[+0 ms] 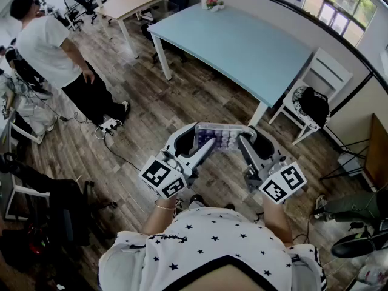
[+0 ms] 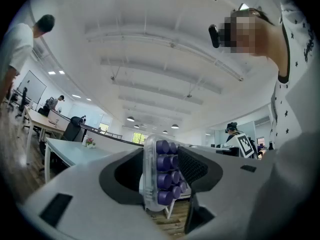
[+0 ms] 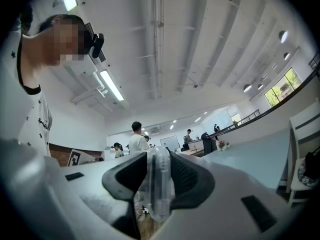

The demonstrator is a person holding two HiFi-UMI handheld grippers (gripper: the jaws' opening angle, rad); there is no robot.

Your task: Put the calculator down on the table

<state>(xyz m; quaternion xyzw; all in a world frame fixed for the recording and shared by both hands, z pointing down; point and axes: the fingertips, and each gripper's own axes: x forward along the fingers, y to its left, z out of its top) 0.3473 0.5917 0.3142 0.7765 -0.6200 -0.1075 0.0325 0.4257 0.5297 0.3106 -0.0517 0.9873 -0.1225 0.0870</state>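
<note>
The calculator [image 1: 223,139], a clear-cased one with rows of purple keys, is up in the air in front of the person's chest, held across between the two sets of tongs with its keys facing up. The left tongs [image 1: 195,139] are clamped on its left end; in the left gripper view the case stands edge-on between the dark pads, both pressing on it, with the purple keys stacked in a column. The right tongs [image 1: 255,138] are clamped on its right end, and the right gripper view shows the clear edge pinched between the pads. Below the calculator is wooden floor [image 1: 182,102], not the bench. The pale blue bench [image 1: 242,47] stands beyond it (its near edge well apart from the calculator). A white chair [image 1: 324,71] with a dark bag [image 1: 314,105] on its seat sits at the bench's right end, and a person in a white shirt [image 1: 45,47] stands off to the left
</note>
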